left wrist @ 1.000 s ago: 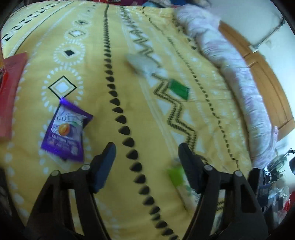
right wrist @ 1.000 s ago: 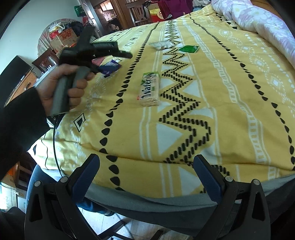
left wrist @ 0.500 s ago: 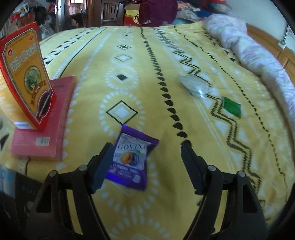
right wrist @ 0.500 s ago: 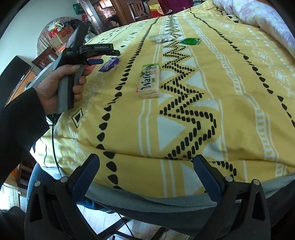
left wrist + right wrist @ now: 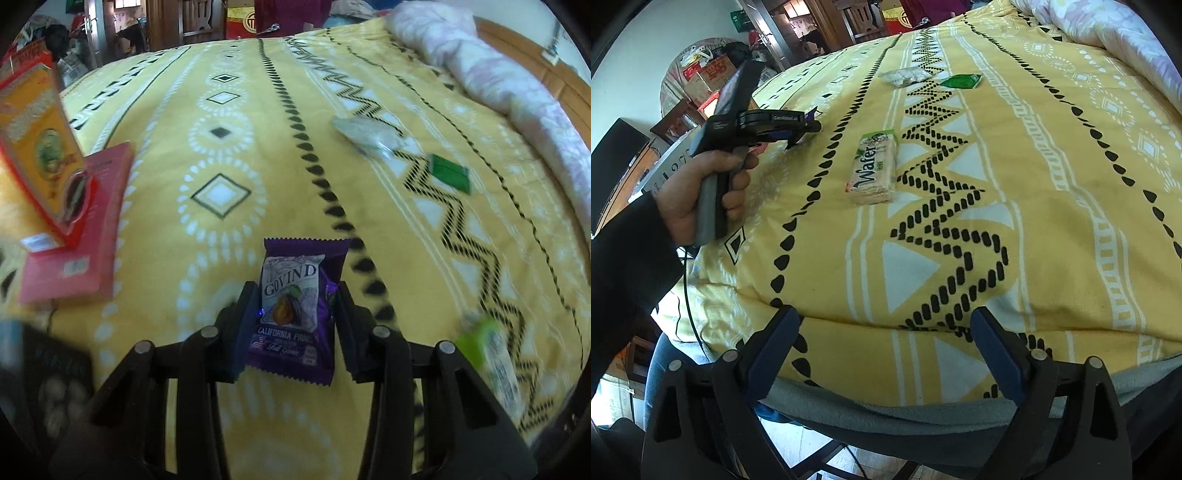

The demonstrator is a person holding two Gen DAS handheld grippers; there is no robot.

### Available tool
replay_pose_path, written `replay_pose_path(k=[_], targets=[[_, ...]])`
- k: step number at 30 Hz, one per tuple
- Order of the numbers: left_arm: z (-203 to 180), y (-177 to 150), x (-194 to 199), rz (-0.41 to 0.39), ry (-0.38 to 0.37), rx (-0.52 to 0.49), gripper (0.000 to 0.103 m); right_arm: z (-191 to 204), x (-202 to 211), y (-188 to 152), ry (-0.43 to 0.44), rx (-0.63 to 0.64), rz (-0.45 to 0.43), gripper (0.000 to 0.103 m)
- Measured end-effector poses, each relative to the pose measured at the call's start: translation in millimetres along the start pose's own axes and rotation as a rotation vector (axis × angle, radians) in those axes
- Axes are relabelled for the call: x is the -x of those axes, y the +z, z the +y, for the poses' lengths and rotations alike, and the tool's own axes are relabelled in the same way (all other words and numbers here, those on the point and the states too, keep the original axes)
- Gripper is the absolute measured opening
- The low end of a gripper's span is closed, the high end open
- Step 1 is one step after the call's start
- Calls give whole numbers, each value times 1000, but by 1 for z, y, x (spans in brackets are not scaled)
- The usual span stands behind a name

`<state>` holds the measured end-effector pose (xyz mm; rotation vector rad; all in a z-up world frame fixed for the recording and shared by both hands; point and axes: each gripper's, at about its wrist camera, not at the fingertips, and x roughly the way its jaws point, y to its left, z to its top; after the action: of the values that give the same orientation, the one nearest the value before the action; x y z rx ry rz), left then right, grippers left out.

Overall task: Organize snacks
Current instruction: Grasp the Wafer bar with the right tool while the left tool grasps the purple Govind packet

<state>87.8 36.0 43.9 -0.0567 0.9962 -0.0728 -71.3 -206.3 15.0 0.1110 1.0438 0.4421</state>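
Note:
A purple Govind prune packet (image 5: 293, 310) lies on the yellow bedspread (image 5: 258, 155). My left gripper (image 5: 295, 295) has closed in on it, both pads against its sides. A green wafer pack (image 5: 873, 171) lies mid-bed, also at the right edge of the left wrist view (image 5: 491, 350). A clear bag (image 5: 369, 134) and a small green packet (image 5: 450, 173) lie farther back. My right gripper (image 5: 886, 354) is open and empty, hovering at the bed's near edge. The left gripper also shows in the right wrist view (image 5: 803, 129), over the purple packet.
A red flat box (image 5: 79, 236) with an orange-red box (image 5: 40, 155) standing on it lies at the left. A dark box (image 5: 48, 373) is at the lower left. A rolled pink quilt (image 5: 517, 85) runs along the right side. Cluttered furniture stands beyond the bed.
My left gripper swung left to the purple packet, moved onto it and closed its jaws from wide open onto the packet's sides. The right gripper stayed almost still.

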Motion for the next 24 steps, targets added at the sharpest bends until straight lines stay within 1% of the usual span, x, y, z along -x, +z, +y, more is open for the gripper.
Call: replay_pose_path(k=[1, 3, 5, 6, 8, 10, 12, 15, 18, 20, 21, 22, 23, 24], targets=[[-2, -4, 4, 6, 4, 1, 41, 1, 1, 0, 2, 2, -5, 94], [-8, -25, 22, 15, 25, -8, 41, 4, 2, 0, -2, 10, -16, 94], [-11, -38, 32, 14, 26, -10, 41, 5, 1, 1, -9, 21, -28, 94], [-14, -48, 38, 13, 36, -14, 41, 5, 0, 5, -8, 22, -32, 94], [-16, -55, 44, 7, 54, -14, 41, 5, -3, 15, -10, 26, -43, 92], [-16, -58, 49, -1, 61, 4, 41, 7, -4, 32, -12, 35, -68, 91], [-17, -59, 54, -10, 70, 21, 41, 10, -5, 58, -20, 48, -115, 91], [-22, -57, 62, -40, 105, 15, 41, 14, -19, 88, -54, 64, -138, 91], [-25, -57, 67, -50, 131, 14, 41, 20, -51, 112, -71, 69, -90, 90], [-27, -57, 69, -62, 158, -3, 41, 23, -69, 117, -76, 73, -53, 87], [-27, -57, 70, -64, 158, -2, 41, 25, -77, 117, -79, 77, -35, 86], [-26, -57, 71, -66, 157, 1, 41, 26, -85, 115, -94, 83, -18, 81], [-25, -57, 72, -68, 164, 1, 41, 26, -95, 113, -113, 87, 5, 71], [-24, -57, 73, -70, 173, 2, 41, 25, -98, 110, -119, 88, 18, 68]])
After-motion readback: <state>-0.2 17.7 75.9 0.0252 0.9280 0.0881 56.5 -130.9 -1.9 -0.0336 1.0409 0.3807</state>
